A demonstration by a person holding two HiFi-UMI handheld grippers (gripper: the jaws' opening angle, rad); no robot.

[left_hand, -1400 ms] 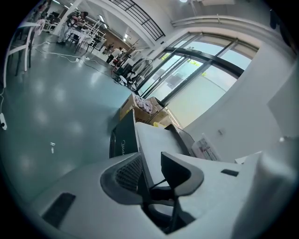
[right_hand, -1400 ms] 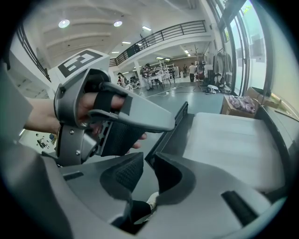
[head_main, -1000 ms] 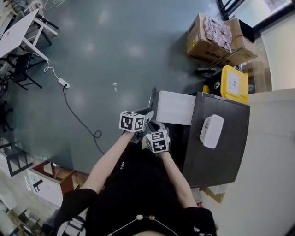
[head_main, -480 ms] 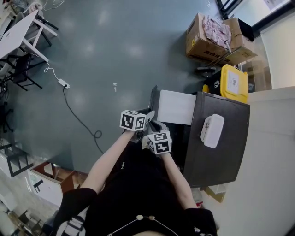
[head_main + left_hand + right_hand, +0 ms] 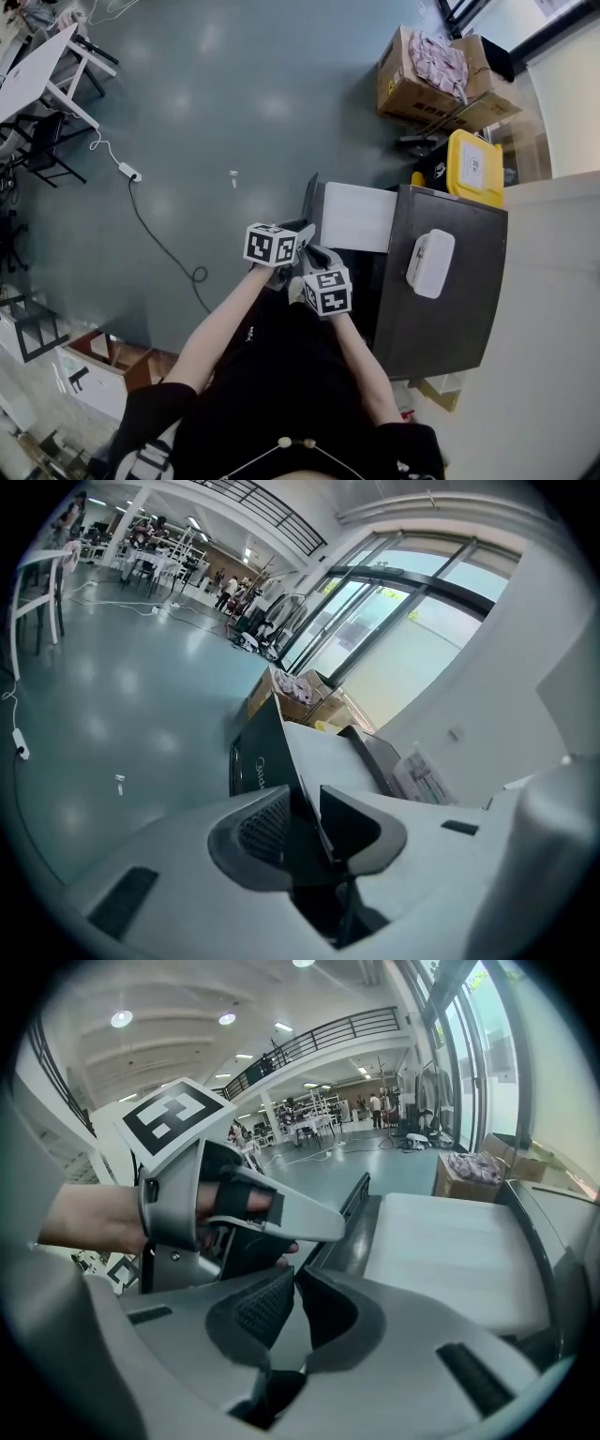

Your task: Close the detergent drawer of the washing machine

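The dark washing machine stands at the right, with its white detergent drawer pulled out to the left. The drawer's dark front panel runs down between the fingers of my left gripper, which is shut on it. In the head view the left gripper sits at the drawer's near corner. My right gripper hovers just beside it, close to the machine's front. Its jaws are closing, a narrow gap is left, and nothing is between them. The drawer's white top lies ahead of it.
A white box lies on the machine's top. A yellow container and cardboard boxes stand beyond the machine. A cable with a plug strip trails over the grey floor at the left.
The right gripper's marker cube has crept slightly to the right in the head view. The left gripper and the drawer have stayed where they were.
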